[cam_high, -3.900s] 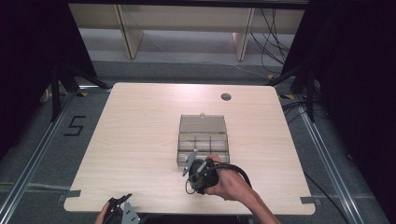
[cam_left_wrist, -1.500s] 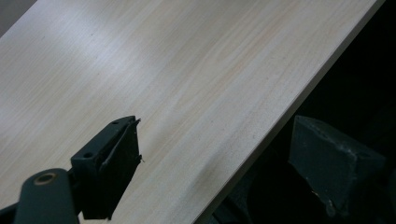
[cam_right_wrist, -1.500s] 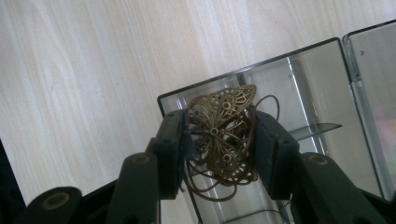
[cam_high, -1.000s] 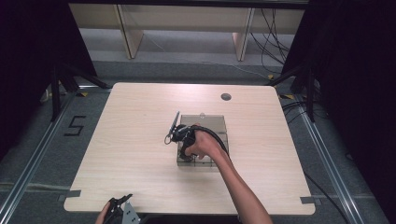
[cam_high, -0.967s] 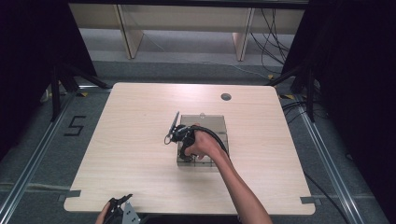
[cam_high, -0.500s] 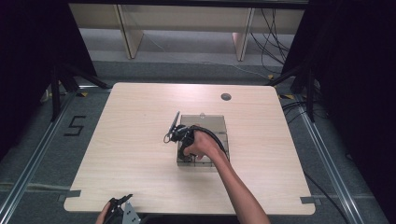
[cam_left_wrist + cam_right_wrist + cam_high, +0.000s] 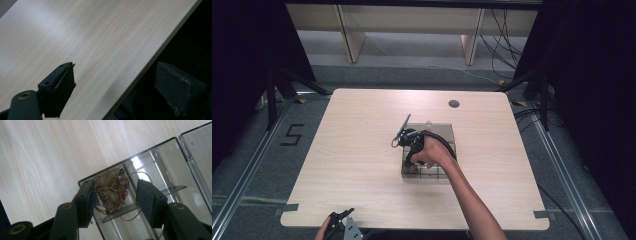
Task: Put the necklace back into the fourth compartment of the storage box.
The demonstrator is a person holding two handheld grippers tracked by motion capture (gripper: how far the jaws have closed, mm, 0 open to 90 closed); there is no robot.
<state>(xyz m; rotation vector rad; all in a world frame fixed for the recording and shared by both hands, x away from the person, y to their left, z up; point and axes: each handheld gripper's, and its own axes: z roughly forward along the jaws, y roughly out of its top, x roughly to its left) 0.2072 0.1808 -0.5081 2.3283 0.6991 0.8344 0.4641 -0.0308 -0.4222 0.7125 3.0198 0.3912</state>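
A single black numeral "5" [image 7: 292, 135] is marked on the grey floor left of the table [image 7: 362, 150].

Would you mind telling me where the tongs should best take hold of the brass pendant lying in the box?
Grip the pendant across its flat filigree disc, coming from above, since the box walls block the sides. The right tongs already straddle it, open. Its thin cord is loose and tangled, so it makes a poor hold.

A lab: taped floor marker [image 7: 292, 135], dark curtains [image 7: 242, 75], cables [image 7: 504, 45].
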